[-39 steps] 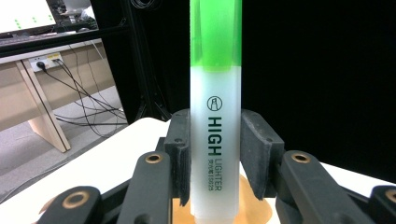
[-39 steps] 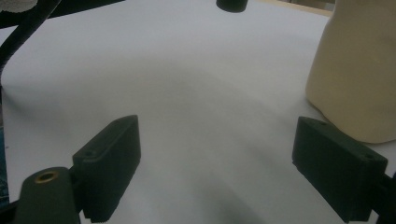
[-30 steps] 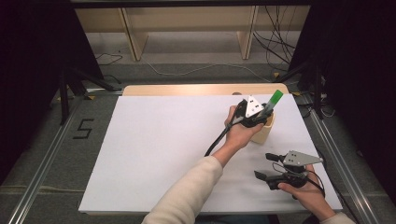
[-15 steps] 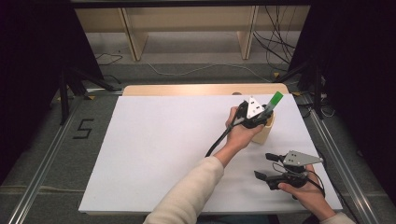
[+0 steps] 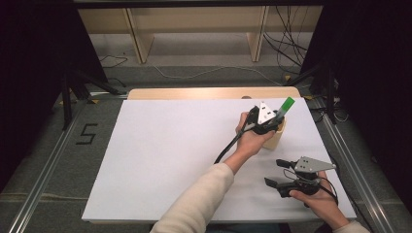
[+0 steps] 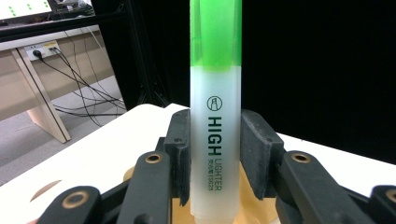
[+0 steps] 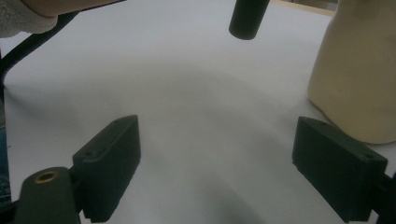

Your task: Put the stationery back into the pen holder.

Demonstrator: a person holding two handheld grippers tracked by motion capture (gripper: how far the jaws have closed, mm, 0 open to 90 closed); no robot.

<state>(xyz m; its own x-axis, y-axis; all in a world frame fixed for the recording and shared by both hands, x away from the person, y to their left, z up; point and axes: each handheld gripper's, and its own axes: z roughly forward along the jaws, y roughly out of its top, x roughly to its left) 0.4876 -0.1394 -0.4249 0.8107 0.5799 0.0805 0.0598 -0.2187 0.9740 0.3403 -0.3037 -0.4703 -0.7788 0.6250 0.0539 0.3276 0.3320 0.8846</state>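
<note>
Change: nothing has shifted since the earlier frames.
Left gripper (image 6: 215,154): clamped on the green highlighter (image 6: 215,116), upright over the beige cup (image 5: 273,137).
Right gripper (image 7: 229,168): jaws wide apart, nothing between them, near the cup's base.

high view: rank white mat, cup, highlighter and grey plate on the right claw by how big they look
1. white mat, by far the largest
2. cup
3. grey plate
4. highlighter

The highlighter's lower end is hidden by the left claw, so the last two places are unsure.
</note>
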